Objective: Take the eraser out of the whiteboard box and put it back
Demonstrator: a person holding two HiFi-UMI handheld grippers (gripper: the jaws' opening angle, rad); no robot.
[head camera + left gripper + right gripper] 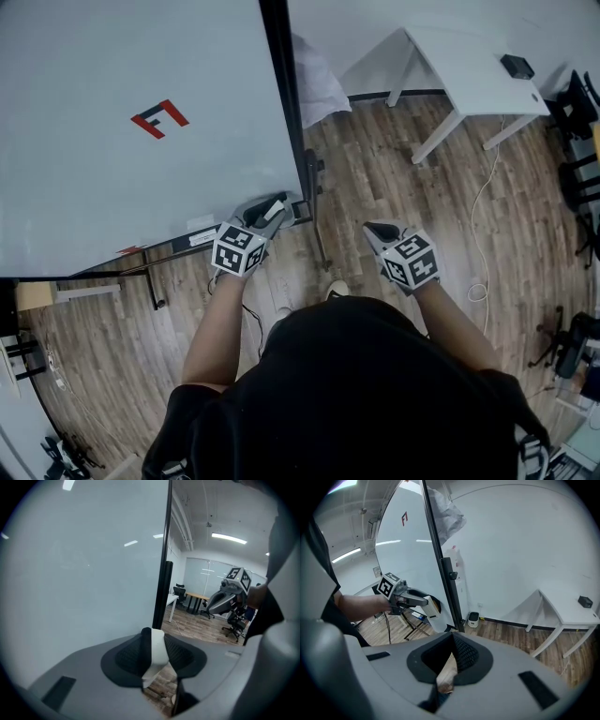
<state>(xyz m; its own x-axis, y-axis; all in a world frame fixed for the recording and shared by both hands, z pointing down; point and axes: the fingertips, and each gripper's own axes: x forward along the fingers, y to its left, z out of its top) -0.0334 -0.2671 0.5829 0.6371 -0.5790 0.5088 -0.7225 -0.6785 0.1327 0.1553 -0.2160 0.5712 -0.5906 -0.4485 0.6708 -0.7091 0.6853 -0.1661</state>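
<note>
**Eraser held in left claw at the whiteboard's corner**

The head view shows the left gripper point(273, 213) up at the lower right corner of the whiteboard point(112, 178), with only a sliver of white showing at its tip. The left gripper view shows more: its two dark pads are pinching the eraser point(157, 649), a white block with a dark strip down one side, standing upright between them. The right gripper view gives the side-on picture, with the eraser point(434, 615) hanging off the left claw's tip, near the board's black edge post point(446, 581). Whether it touches the board I cannot tell.

The right gripper point(379, 231) hovers over the wooden floor point(450, 216), well apart from the board. In its own view the jaws are pressed together with nothing between them, and only floor shows below the pads.

A white desk point(478, 70) stands against the wall. Only the left gripper view shows office chairs point(179, 592) farther back.
</note>
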